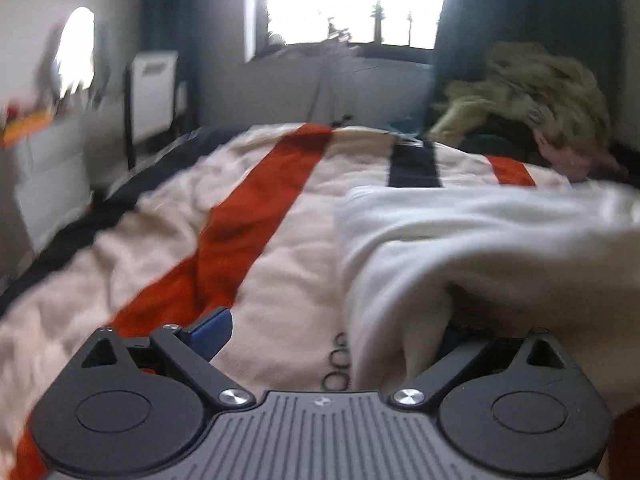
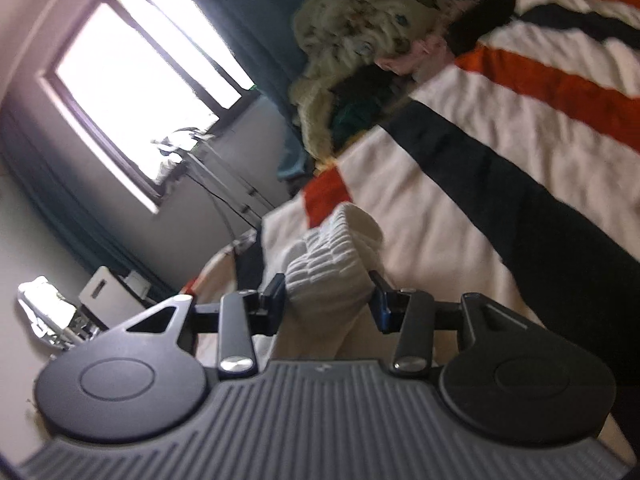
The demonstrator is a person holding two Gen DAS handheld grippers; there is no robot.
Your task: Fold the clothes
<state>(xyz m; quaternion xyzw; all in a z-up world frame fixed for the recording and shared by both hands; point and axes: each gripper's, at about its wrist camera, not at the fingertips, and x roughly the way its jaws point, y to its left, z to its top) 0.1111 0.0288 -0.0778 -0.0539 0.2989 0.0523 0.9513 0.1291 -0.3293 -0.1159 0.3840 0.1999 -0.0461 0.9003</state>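
- Bed (image 1: 280, 264): striped blanket (image 2: 500, 128) in cream, orange and black covers it; a heap of other clothes (image 1: 528, 84) sits at the far end near the window (image 1: 352, 0).
- White garment (image 1: 480, 240): lies bunched on the blanket, to the right in the left wrist view; its ribbed edge (image 2: 332, 256) is up at the right gripper.
- Right gripper (image 2: 330, 296): fingers (image 2: 274, 292) about half spread, ribbed edge between them. Pads look to be touching the fabric; can't tell if the pinch is firm.
- Left gripper (image 1: 332, 332): fingers spread wide, nothing held. Only the left pad (image 1: 212, 330) shows; cloth drapes over the right side.
- Risk: right grip is on a thick bunched wad, so it could slip out on the lift, or catch extra layers and skew the fold.
- Risk: the loose fold over the left gripper could snag when the fingers shut.
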